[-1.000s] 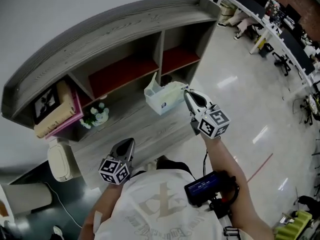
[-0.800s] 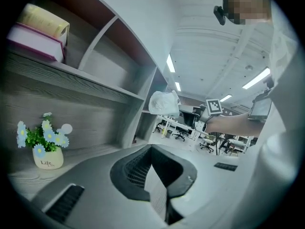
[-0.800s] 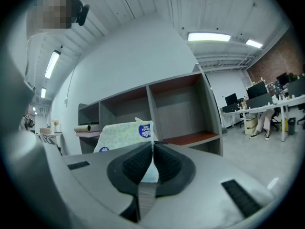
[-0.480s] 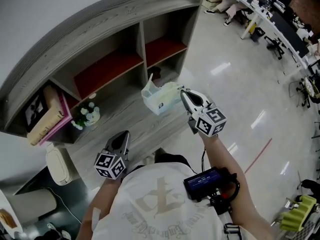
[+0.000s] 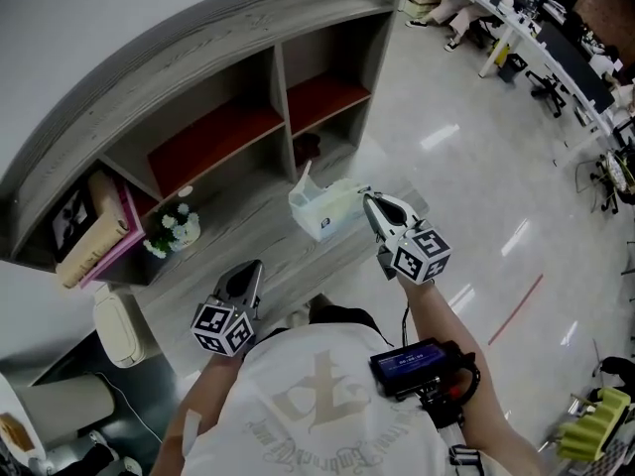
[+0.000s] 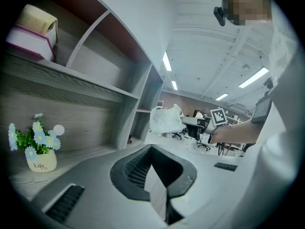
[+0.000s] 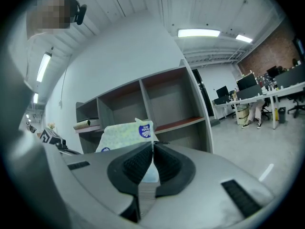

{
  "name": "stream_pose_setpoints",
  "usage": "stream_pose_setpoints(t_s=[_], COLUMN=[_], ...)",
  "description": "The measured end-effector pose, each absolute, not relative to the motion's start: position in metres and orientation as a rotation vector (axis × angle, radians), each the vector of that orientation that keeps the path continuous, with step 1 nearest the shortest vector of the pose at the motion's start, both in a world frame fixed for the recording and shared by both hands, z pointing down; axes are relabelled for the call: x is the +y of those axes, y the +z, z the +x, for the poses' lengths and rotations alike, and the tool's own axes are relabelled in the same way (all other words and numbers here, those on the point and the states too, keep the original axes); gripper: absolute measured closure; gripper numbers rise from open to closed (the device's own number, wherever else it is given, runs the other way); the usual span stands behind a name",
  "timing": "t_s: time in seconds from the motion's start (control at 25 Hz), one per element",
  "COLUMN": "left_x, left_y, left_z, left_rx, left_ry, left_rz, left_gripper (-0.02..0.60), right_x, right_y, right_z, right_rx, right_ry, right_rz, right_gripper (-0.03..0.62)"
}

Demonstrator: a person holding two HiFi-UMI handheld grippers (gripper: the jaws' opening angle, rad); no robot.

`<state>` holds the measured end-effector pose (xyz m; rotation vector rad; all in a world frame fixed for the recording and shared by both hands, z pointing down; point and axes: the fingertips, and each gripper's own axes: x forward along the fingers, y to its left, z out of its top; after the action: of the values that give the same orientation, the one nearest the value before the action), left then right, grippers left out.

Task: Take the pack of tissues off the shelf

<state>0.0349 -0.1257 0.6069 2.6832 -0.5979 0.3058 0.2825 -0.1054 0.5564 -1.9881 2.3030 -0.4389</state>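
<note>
The tissue pack is a pale, soft plastic pack with a blue logo. It hangs in the air in front of the grey shelf unit, clear of its boards. My right gripper is shut on the pack's near edge. In the right gripper view the pack rises just beyond the closed jaws of that gripper. My left gripper is held low at the left, shut and empty. The left gripper view shows its jaws together and the pack far off to the right.
A small flower pot and a pink box with a roll on it sit on the shelf's left side. A white appliance stands on the floor at left. Desks and chairs line the upper right.
My right gripper has drawn the tissue pack back from the shelf, toward the person. The left gripper has stayed about where it was.
</note>
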Motion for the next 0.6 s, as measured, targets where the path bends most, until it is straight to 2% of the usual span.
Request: stream_pose_setpoints(t_s=[0.6], left_x=[-0.114], left_y=[0.616], left_z=[0.038], left_rx=[-0.557], left_ry=[0.333], left_rz=[2.683], left_gripper=[0.578], right_x=[-0.070], right_y=[0.604], right_z=[0.266], right_rx=[2.281], right_ry=[-0.569], right_rz=[-2.008], right_gripper=[0.583])
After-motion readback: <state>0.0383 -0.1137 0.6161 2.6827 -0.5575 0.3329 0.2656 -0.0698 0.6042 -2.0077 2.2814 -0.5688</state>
